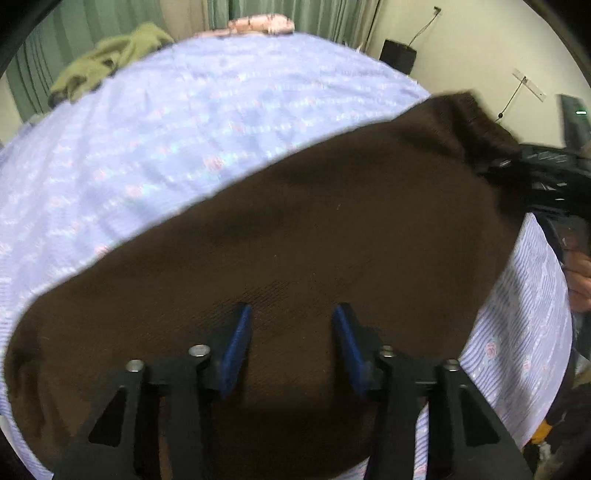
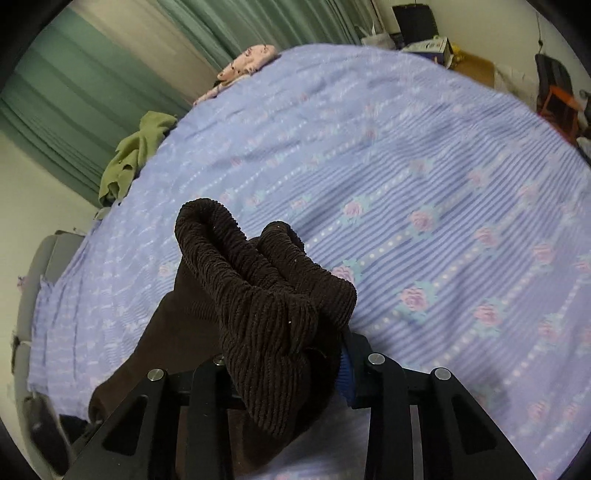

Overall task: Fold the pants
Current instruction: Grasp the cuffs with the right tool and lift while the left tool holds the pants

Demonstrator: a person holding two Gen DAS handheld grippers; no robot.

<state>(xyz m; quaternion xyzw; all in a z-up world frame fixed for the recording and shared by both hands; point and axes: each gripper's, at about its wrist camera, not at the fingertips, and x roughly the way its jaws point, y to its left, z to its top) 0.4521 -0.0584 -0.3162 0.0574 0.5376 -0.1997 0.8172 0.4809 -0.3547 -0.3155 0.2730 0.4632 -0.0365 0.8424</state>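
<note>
Dark brown pants [image 1: 314, 240] lie spread on a bed with a lilac rose-striped sheet [image 1: 166, 129]. My left gripper [image 1: 291, 314] is open, its blue pads apart just above the flat brown cloth, holding nothing. My right gripper [image 2: 291, 354] is shut on the ribbed brown waistband [image 2: 266, 288], which is bunched up between the pads and lifted off the sheet [image 2: 424, 184]; the rest of the pants [image 2: 173, 343] hangs down to the left. In the left wrist view the right gripper [image 1: 532, 166] shows at the pants' far right corner.
An olive-green garment [image 1: 103, 55] and a pink floral cloth [image 1: 262, 24] lie at the bed's far edge, in front of green curtains [image 2: 110, 74]. A black speaker [image 1: 399, 55], boxes [image 2: 432, 46] and a chair [image 2: 554, 92] stand by the wall. The person's hand [image 1: 580, 280] is at right.
</note>
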